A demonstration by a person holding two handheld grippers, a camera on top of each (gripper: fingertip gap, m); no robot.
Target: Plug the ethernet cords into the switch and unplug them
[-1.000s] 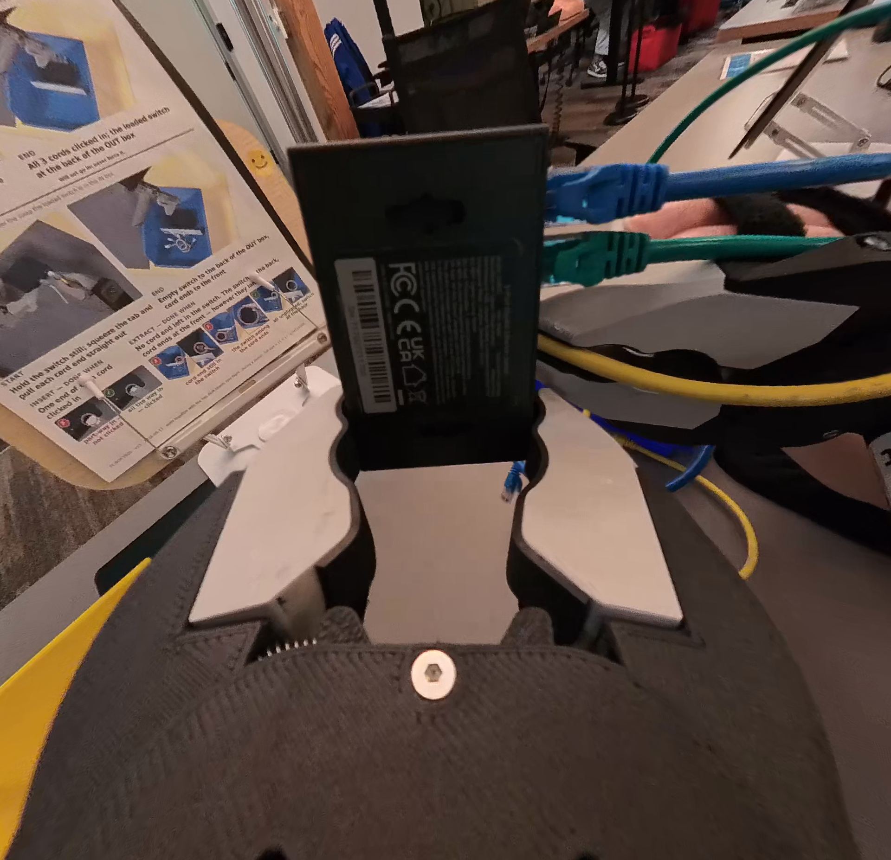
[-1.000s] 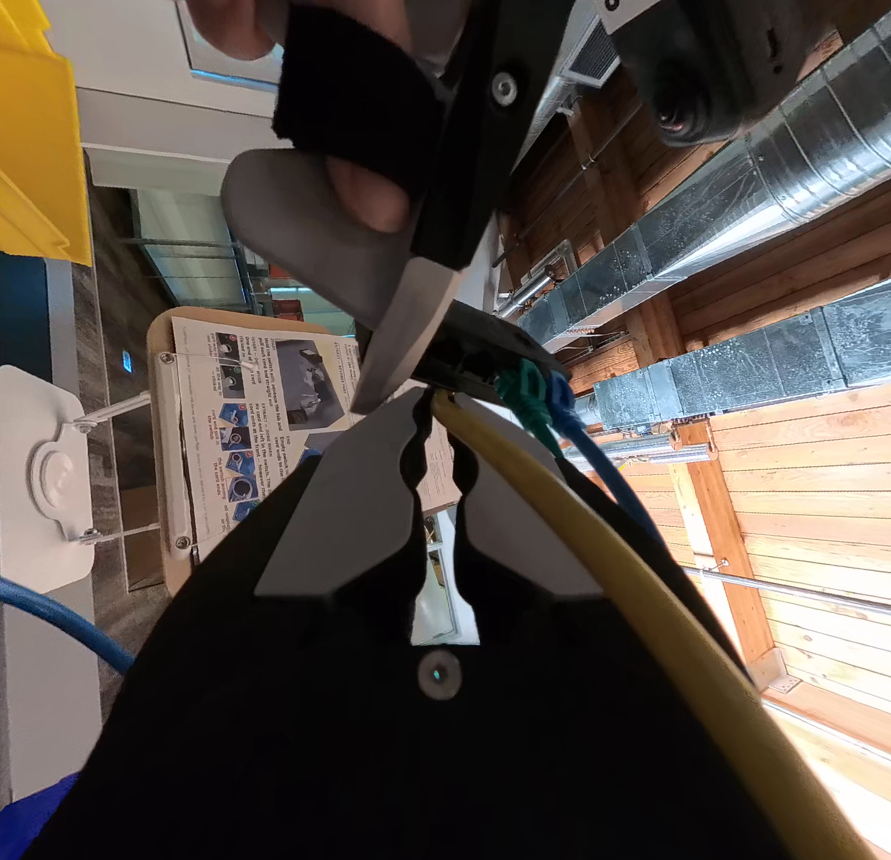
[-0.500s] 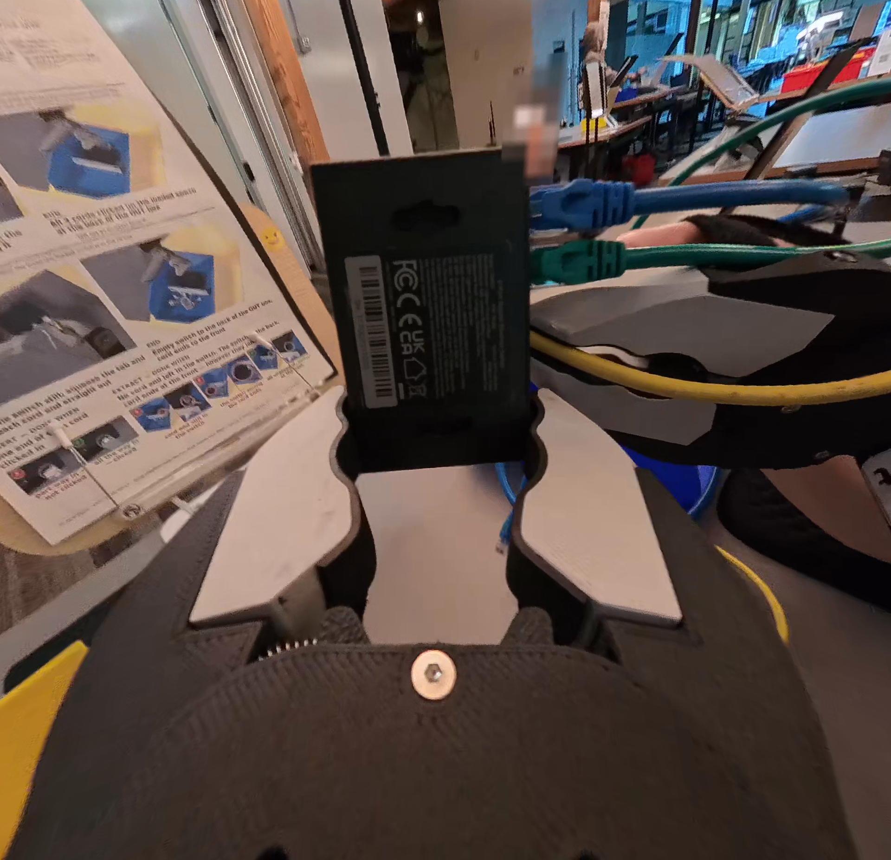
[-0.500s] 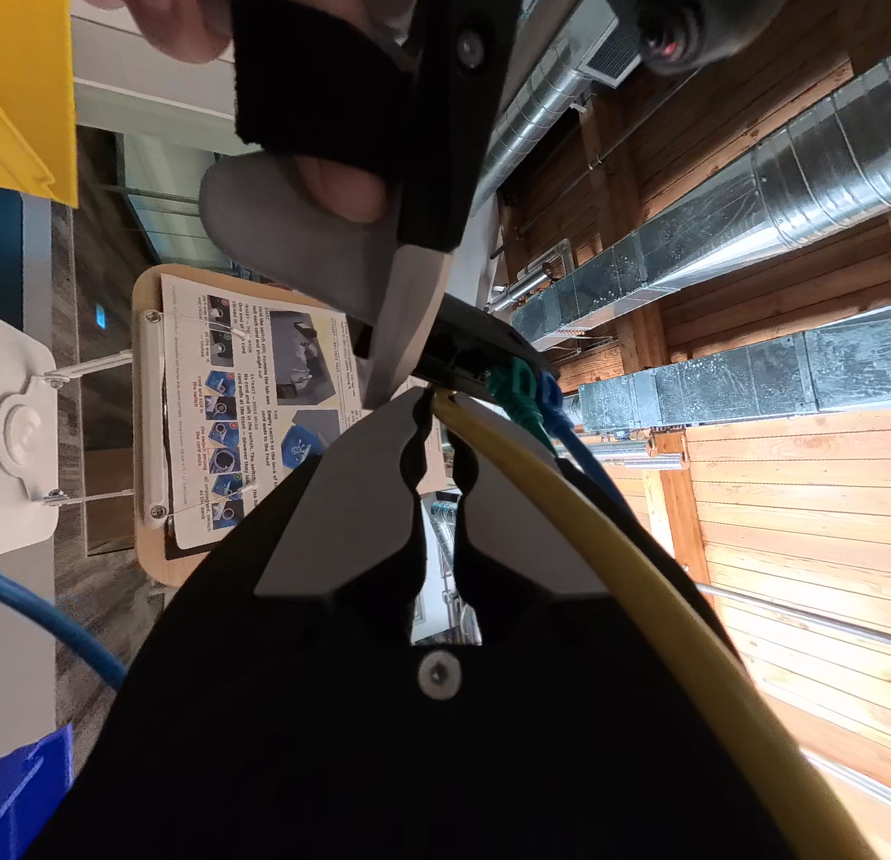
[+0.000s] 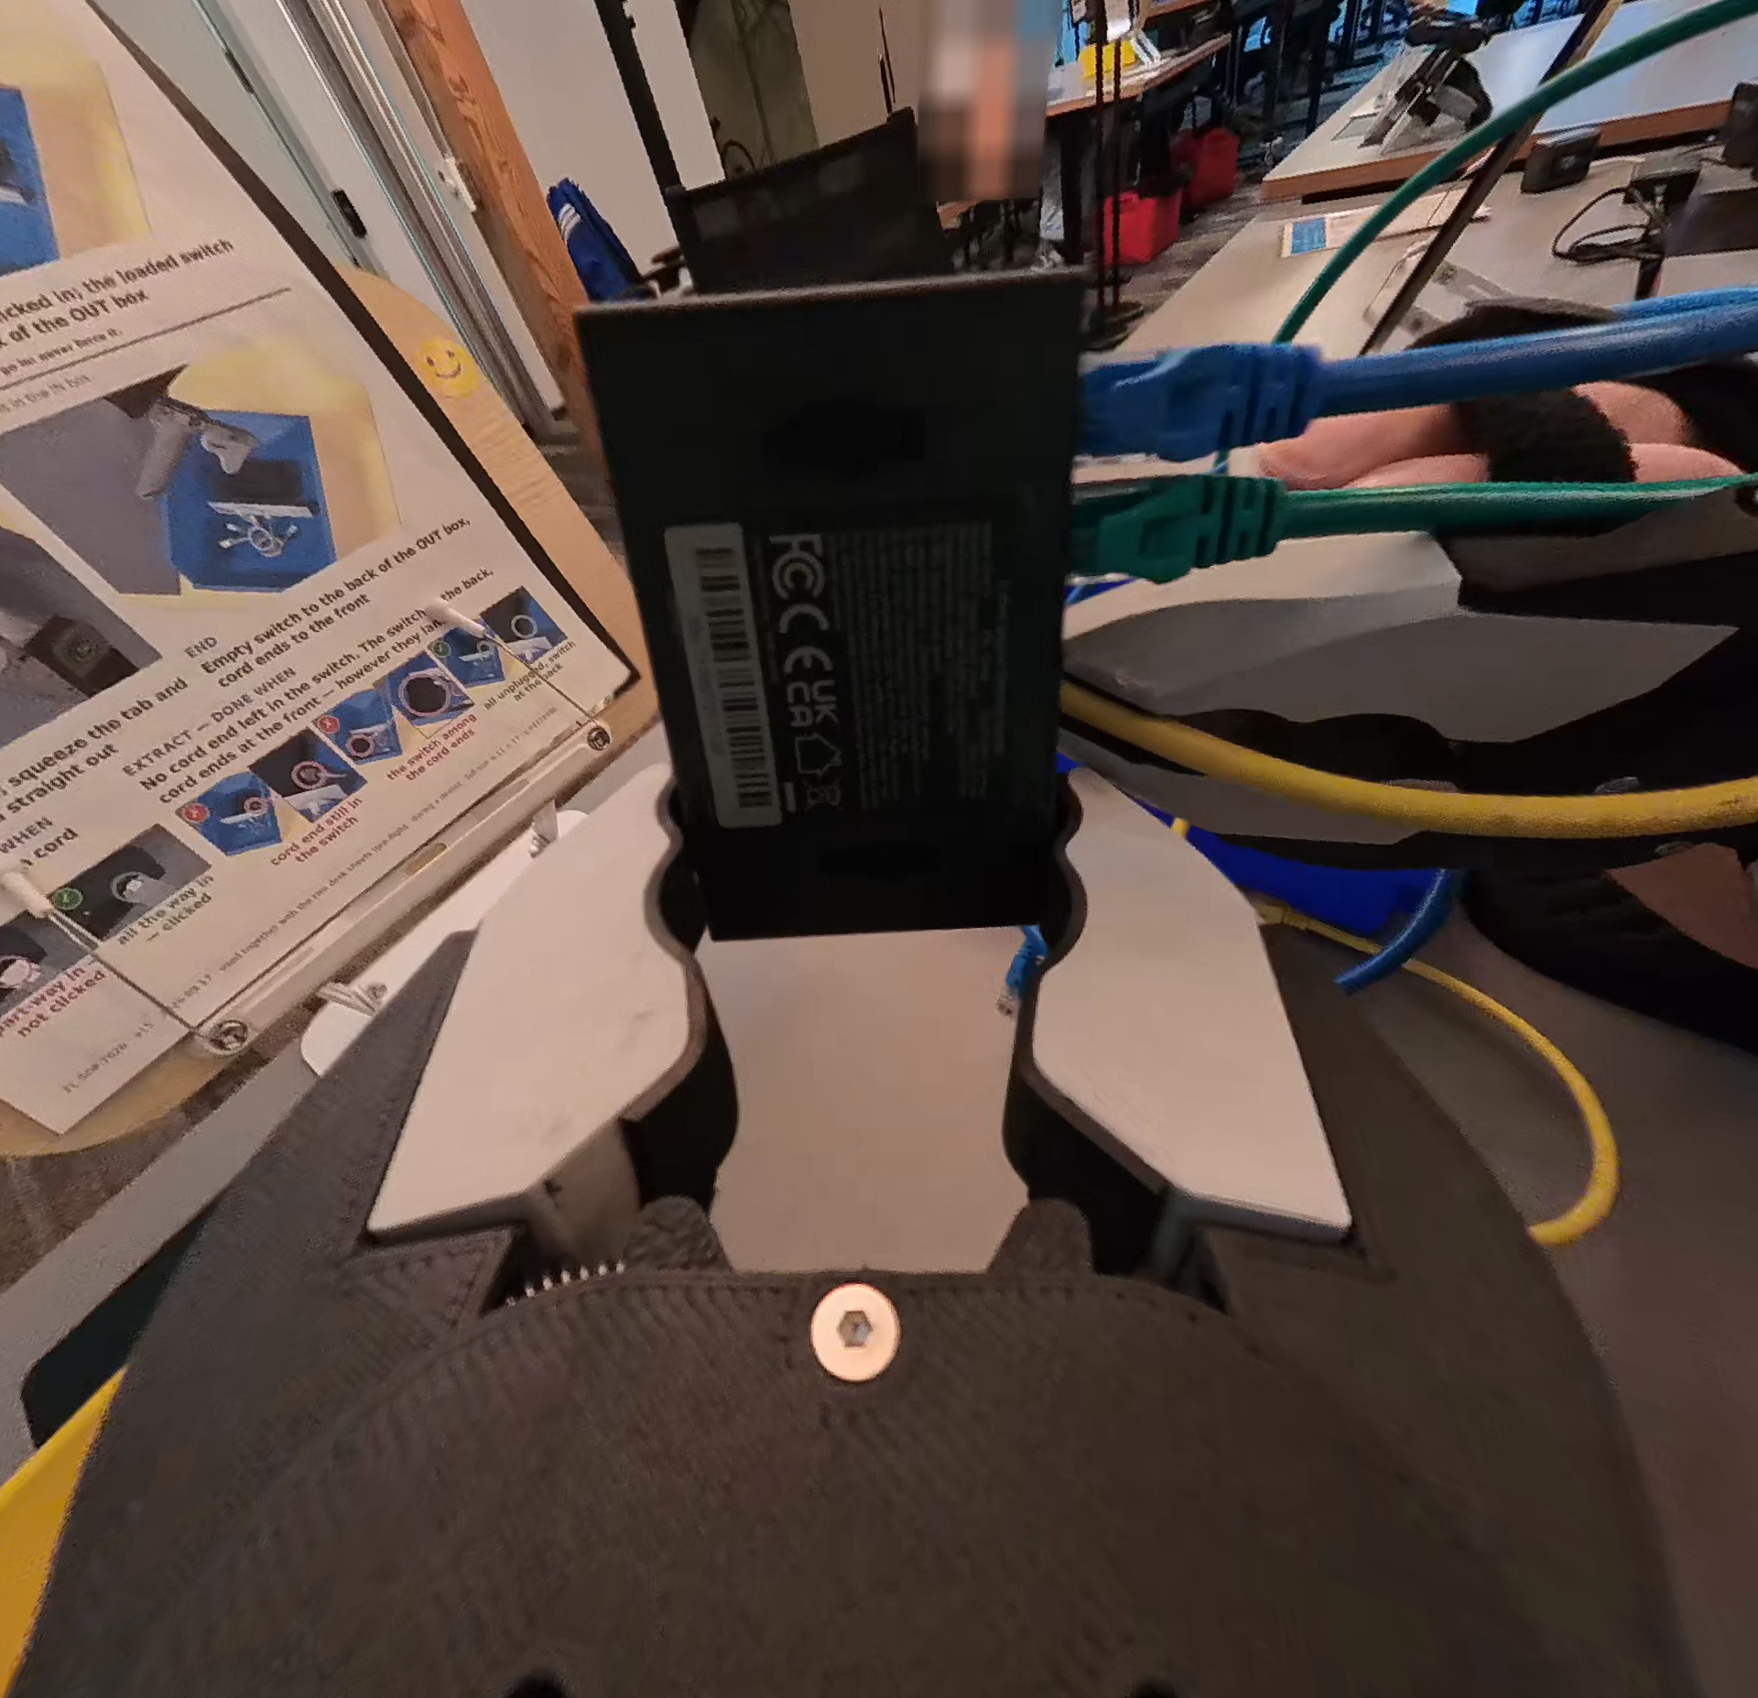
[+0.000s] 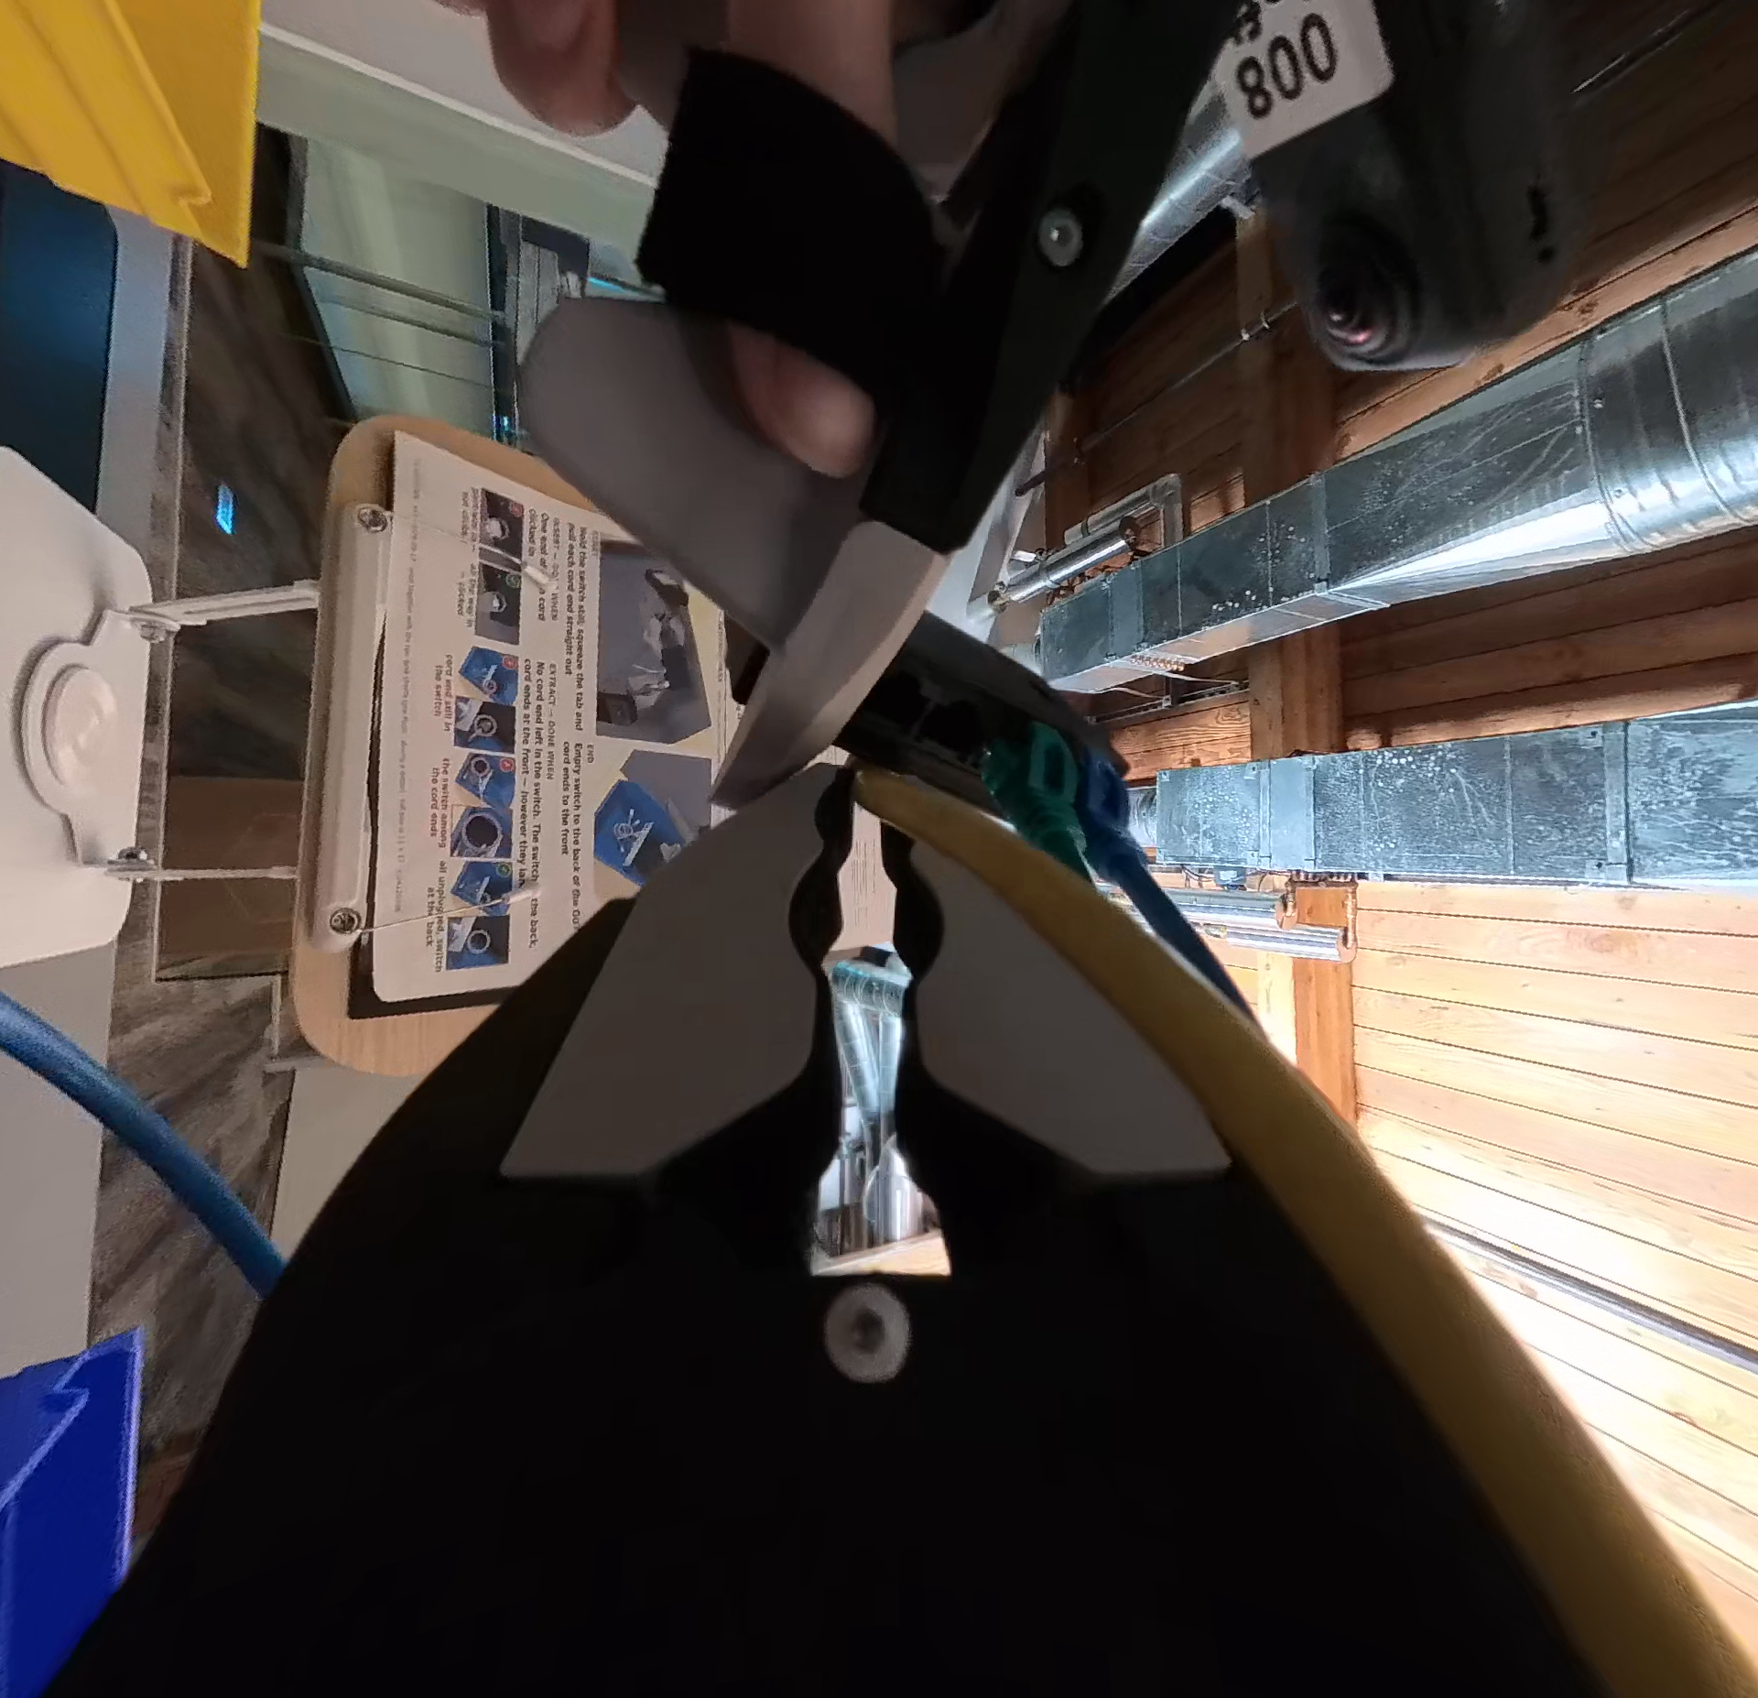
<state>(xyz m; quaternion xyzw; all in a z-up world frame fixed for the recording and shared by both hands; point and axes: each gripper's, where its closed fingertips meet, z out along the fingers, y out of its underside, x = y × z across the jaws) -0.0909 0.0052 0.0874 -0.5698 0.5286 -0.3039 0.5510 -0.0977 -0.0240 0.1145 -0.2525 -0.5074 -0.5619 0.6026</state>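
The black switch [image 5: 856, 587] stands upright with its label side toward me, and my left gripper [image 5: 870, 843] is shut on its lower end. A blue cord [image 5: 1189, 401] and a green cord [image 5: 1180, 529] are plugged into its right side. My right gripper [image 5: 1084, 710] comes in from the right, shut on the yellow cord [image 5: 1332, 786] right at the switch; its plug is hidden. In the right wrist view the right gripper [image 6: 851, 796] meets the switch [image 6: 942, 710] next to the green plug [image 6: 1032, 777] and blue plug [image 6: 1108, 796]. The yellow cord [image 6: 1094, 939] trails back over one finger.
An instruction board [image 5: 238, 653] leans at the left and also shows in the right wrist view [image 6: 495, 729]. A blue bin [image 5: 1313, 882] sits low behind the right gripper. A loose blue cord end [image 5: 1023, 962] hangs below the switch. A yellow bin [image 6: 124, 63] is nearby. My two grippers' fingertips are within a few centimetres of each other.
Both grippers have shifted and tilted slightly together with the switch, so the background has swung. Both holds are the same. The blue and green cords stay plugged in.
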